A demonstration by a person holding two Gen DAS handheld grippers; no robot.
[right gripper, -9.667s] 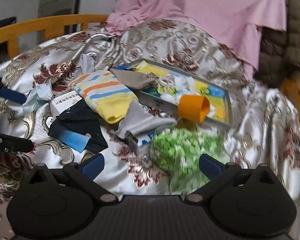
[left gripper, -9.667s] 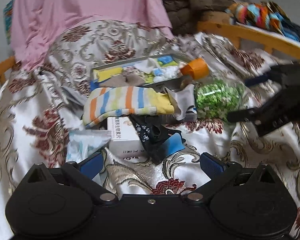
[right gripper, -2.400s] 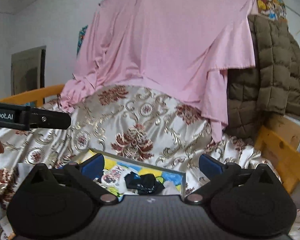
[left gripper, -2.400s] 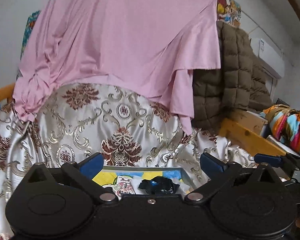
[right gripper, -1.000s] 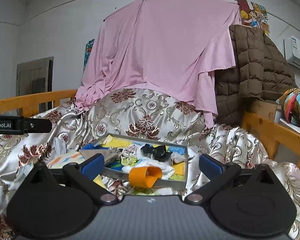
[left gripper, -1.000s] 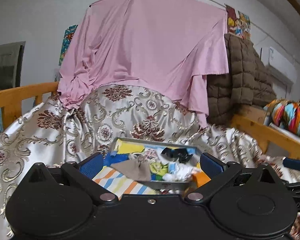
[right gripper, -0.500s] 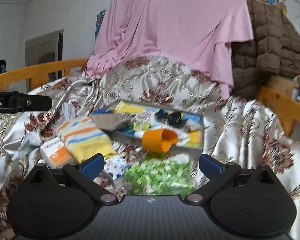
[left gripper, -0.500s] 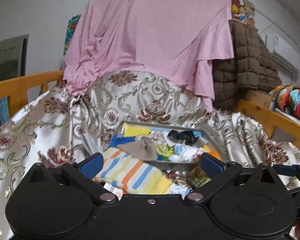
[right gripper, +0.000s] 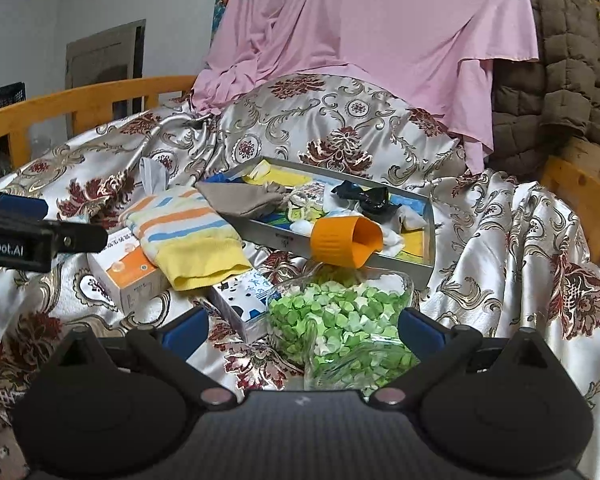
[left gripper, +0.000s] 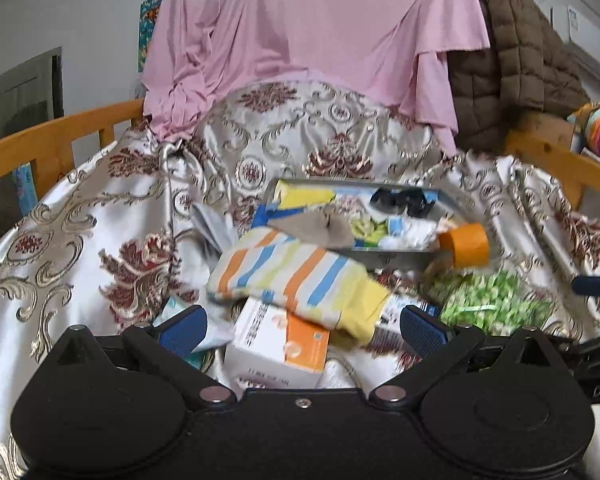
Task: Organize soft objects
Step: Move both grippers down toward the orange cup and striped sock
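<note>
While both pairs of tongs hang level over the gold-and-maroon brocade bedspread (right gripper: 512, 240), each stands released with nothing between its blue pads. The left gripper (left gripper: 302, 326) hovers over one white-and-orange cardboard box (left gripper: 278, 346), and one orange, blue and yellow striped sock (left gripper: 300, 280) lies just ahead of its fingertips, draped across that box. Farther ahead sits one shallow grey metal tray (right gripper: 428, 268), with a taupe cloth (right gripper: 240, 198) hanging over its near left rim and one crumpled black sock (right gripper: 360, 196) inside among several small white and yellow soft pieces too jumbled to count. One orange ribbed cup (right gripper: 346, 242) lies tipped on the tray's front rim. The right gripper (right gripper: 302, 328) is poised straight above one clear bag of green paper stars (right gripper: 340, 320), with a small white-and-blue box (right gripper: 244, 300) just left of the bag.
</note>
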